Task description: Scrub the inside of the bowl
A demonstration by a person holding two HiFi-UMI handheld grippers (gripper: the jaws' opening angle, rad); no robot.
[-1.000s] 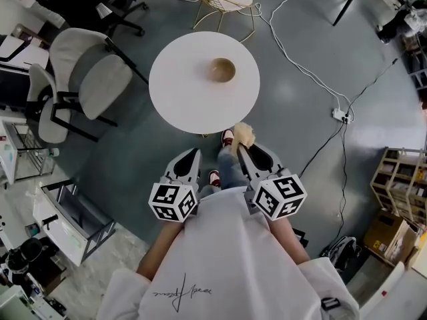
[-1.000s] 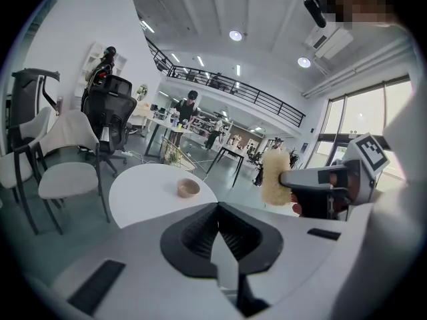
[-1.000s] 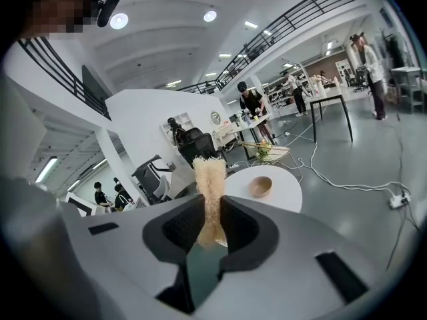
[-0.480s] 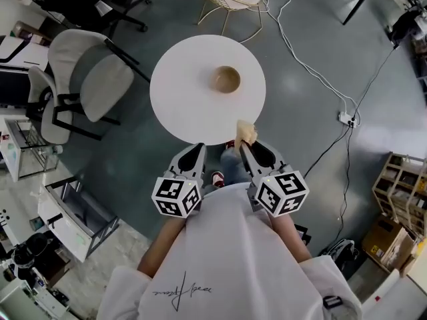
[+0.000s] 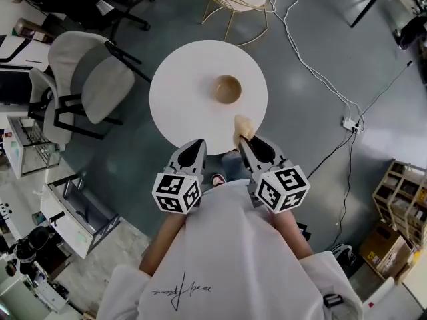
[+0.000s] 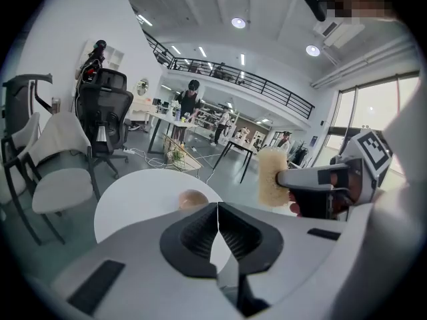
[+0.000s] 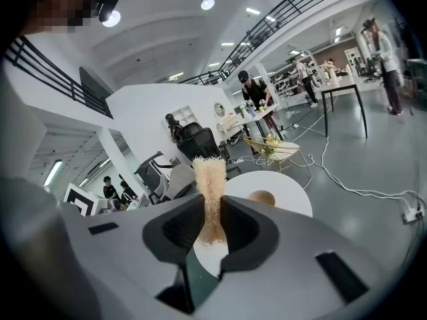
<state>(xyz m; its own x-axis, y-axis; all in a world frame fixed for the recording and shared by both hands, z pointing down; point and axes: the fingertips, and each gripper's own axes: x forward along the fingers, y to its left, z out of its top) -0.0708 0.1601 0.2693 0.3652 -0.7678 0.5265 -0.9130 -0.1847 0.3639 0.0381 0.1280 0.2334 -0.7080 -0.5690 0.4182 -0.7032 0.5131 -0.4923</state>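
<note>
Moved nearer table: left hand-held gripper closed, empty; right hand-held gripper clamps one sponge; one bowl.

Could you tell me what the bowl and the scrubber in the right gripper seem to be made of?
The bowl: probably wood or bamboo, matte; even tan-brown, no glare.
The scrubber: likely loofah or similar plant fibre; pale straw colour, rough fuzzy edges.

Lower half of the bowl — out of sight behind the left gripper.
</note>
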